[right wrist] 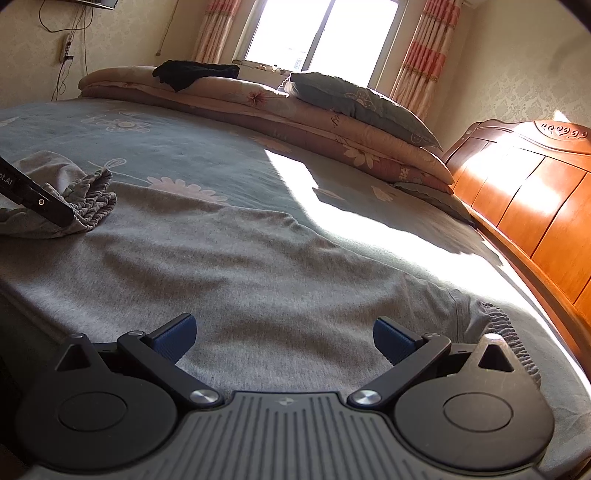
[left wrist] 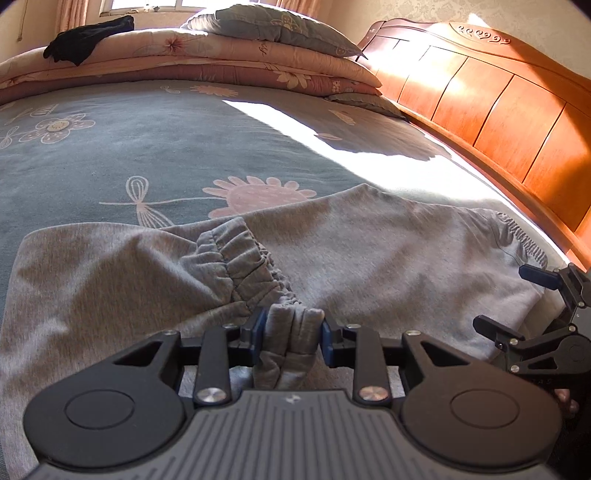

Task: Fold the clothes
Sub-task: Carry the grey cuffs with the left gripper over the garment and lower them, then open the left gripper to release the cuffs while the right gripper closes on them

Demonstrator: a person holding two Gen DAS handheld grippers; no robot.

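Grey sweatpants (left wrist: 369, 251) lie spread across the bed, elastic waistband (left wrist: 524, 240) toward the headboard. One leg is folded back over the rest, and its gathered cuff (left wrist: 240, 258) sits on top. My left gripper (left wrist: 291, 328) is shut on a bunch of this cuff's fabric, which fills the gap between the blue pads. In the right wrist view my right gripper (right wrist: 284, 332) stands wide open just above the flat grey cloth (right wrist: 258, 266), holding nothing. The cuff (right wrist: 92, 199) and a black part of the left gripper (right wrist: 37, 201) show at the far left there.
The bed has a blue-grey flowered sheet (left wrist: 110, 147) with a bright sun patch. Folded quilts and a pillow (left wrist: 266, 26) are stacked at the far side, with a black garment (left wrist: 85, 40) on them. An orange wooden headboard (left wrist: 498, 110) runs along the right.
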